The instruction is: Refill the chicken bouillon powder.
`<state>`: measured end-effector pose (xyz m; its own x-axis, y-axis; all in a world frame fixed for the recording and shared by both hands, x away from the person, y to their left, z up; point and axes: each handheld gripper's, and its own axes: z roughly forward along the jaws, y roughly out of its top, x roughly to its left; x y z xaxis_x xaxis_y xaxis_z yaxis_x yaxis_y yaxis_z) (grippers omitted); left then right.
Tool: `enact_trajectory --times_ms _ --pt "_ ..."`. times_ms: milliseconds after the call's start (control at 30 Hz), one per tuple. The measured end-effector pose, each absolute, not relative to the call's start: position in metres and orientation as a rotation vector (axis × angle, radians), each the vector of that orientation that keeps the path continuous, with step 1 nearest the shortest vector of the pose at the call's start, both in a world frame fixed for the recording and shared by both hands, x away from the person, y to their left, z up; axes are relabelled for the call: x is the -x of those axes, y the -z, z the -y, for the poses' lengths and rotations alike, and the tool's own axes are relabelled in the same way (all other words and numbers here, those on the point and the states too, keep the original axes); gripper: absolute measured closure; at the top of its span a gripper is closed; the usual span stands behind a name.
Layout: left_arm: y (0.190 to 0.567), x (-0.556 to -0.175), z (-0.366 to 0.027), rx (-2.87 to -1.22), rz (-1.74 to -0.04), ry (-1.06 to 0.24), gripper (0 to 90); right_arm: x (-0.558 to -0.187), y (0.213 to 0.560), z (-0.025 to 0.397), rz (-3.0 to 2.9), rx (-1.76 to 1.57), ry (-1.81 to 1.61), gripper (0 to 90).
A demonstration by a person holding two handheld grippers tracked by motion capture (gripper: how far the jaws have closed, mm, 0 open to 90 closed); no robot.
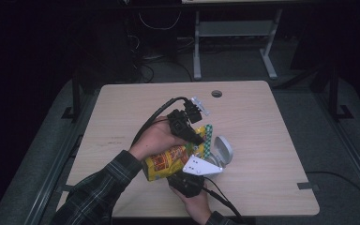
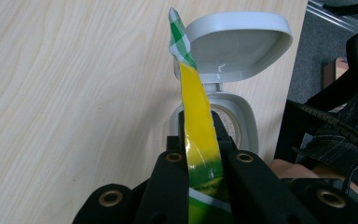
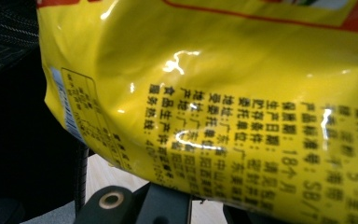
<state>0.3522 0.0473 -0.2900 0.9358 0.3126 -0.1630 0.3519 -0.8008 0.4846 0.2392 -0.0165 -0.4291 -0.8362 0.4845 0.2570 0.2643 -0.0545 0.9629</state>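
Observation:
A yellow snack bag [image 1: 165, 162] with red print and a green-checked top edge is held between both hands above the table. My left gripper [image 1: 193, 132] is shut on its top seam; in the left gripper view the jaws [image 2: 200, 140] pinch the yellow strip [image 2: 196, 100] edge-on. My right gripper [image 1: 190, 182], with its grey plate [image 1: 200, 166], sits under the bag's lower end. In the right gripper view the bag's printed back [image 3: 242, 93] covers the jaw tips, and the jaw bases stand close together on it. A grey-white flip-lid container [image 1: 221, 149] stands open beside the bag.
The container's lid [image 2: 235, 44] is raised and its base [image 2: 244, 123] lies just beyond the left jaws. The light wooden table [image 1: 122, 112] has a cable hole [image 1: 216, 93] at the back. A plaid sleeve [image 1: 98, 187] comes in at the bottom left.

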Motion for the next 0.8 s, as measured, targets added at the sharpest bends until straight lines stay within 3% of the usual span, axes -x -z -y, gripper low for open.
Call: enact_trajectory --times_ms 800 --pt "0.2899 -0.352 -0.0467 -2.569 -0.475 0.101 89.5 -0.2389 0.429 0.0167 -2.039 -0.824 -2.013 89.8"
